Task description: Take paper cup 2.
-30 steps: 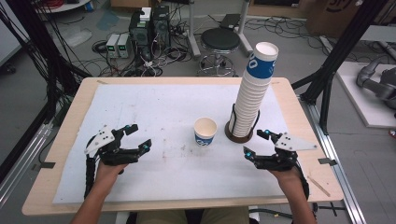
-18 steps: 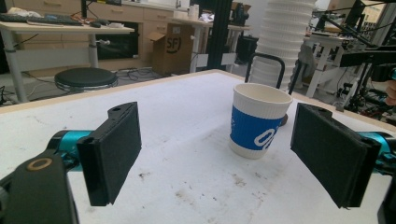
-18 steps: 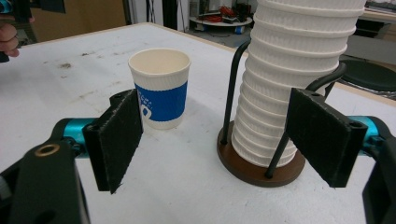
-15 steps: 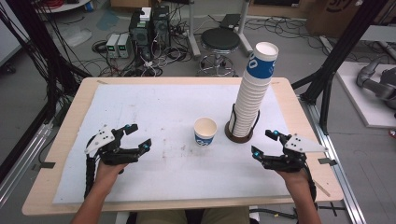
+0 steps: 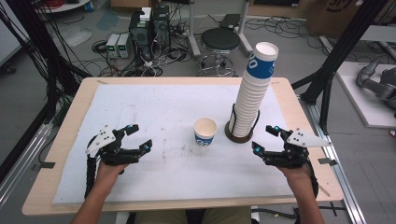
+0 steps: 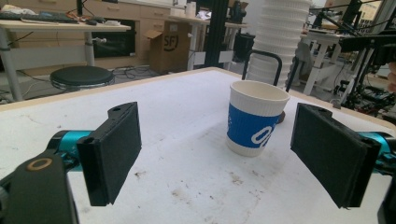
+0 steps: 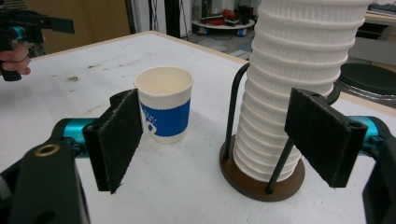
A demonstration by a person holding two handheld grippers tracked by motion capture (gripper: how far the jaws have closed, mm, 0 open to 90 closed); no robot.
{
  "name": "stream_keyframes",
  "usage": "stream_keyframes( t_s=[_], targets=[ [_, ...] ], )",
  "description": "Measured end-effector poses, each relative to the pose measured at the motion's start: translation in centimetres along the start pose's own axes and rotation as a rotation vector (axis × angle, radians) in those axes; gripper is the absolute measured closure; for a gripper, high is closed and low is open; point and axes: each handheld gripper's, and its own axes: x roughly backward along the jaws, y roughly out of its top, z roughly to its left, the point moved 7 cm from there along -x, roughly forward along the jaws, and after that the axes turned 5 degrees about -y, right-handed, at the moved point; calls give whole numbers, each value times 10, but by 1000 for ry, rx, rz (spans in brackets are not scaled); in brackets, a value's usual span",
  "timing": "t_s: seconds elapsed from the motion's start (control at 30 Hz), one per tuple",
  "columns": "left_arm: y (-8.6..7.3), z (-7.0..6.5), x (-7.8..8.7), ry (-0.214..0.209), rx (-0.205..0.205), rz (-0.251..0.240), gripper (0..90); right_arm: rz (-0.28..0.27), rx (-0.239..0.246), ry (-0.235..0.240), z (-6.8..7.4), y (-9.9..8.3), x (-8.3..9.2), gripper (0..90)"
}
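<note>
A: so what's on the table (image 5: 70, 121)? I count one loose paper cup (image 5: 205, 132) mid-table, upright.

B: yep, plus one cup stack (image 5: 252, 93) in its holder (image 5: 239, 135) toward the right edge, too many to count tbh. Two grippers: left gripper (image 5: 140, 137) and right gripper (image 5: 265, 138), both spread, empty.

cup stack (image 6: 284, 42) top cut off

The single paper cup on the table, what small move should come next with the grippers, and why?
Probably ease the right gripper forward toward the stack of cups in its holder. Its jaws stand open and empty with the stack straight ahead, apart from it. The single cup stands upright and alone on the mat, and the left gripper waits open farther off.
</note>
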Motion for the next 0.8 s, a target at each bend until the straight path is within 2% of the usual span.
stream_keyframes(
  t_s=[0.23, 0.47, 0.73, 0.8],
  targets=[
    [-1, -2, -4, -10, 0, 8, 162, 7, 10, 15, -4, 28, 7, 196],
    [-1, -3, -4, -12, 5, 7, 162, 13, 28, 22, -11, 70, 8, 196],
    [-1, -3, -3, -15, 9, 6, 162, -8, 56, 4, -22, 115, 6, 196],
    [-1, -3, -4, -15, 10, 3, 162, -4, 43, 1, -26, 123, 5, 196]
  ],
)
